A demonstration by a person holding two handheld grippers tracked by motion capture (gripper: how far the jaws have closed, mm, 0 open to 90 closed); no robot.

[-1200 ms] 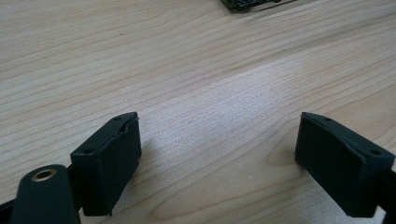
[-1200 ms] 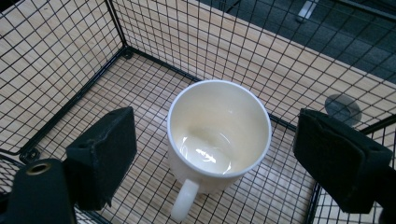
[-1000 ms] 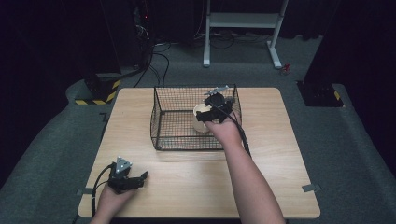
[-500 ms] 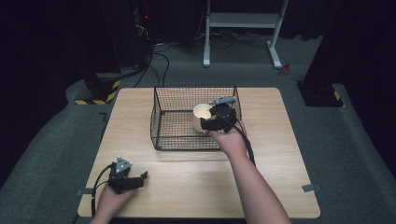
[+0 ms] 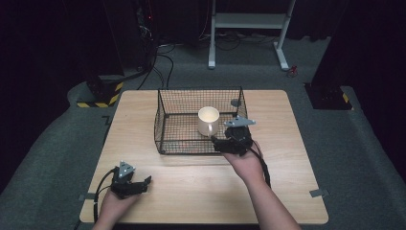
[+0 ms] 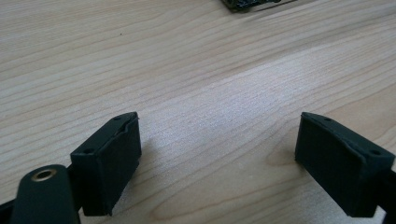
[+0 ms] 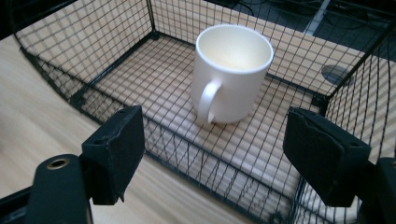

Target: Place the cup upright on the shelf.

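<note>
A cream mug [image 5: 208, 120] stands upright inside a black wire basket [image 5: 191, 98] at the table's middle. In the right gripper view the mug [image 7: 232, 74] turns its handle toward me, behind the basket's [image 7: 107, 32] near wall. My right gripper [image 5: 219, 143] hovers at the basket's near right rim, open and empty, a little short of the mug; its own camera shows the right gripper [image 7: 219, 161] with jaws wide apart. My left gripper [image 5: 142, 184] rests low at the front left of the table, and its view shows the left gripper [image 6: 219, 161] open over bare wood.
The wooden table [image 5: 282, 120] has free surface on both sides of the basket and in front of it. A small grey round mark [image 5: 234, 102] lies behind the basket. Cables, a white stand [image 5: 249, 21] and a striped base [image 5: 103, 98] sit on the floor beyond.
My right gripper has let go of the mug and drawn back toward the person, out to the basket's near rim. The mug stays upright in the basket. The left gripper has not moved.
</note>
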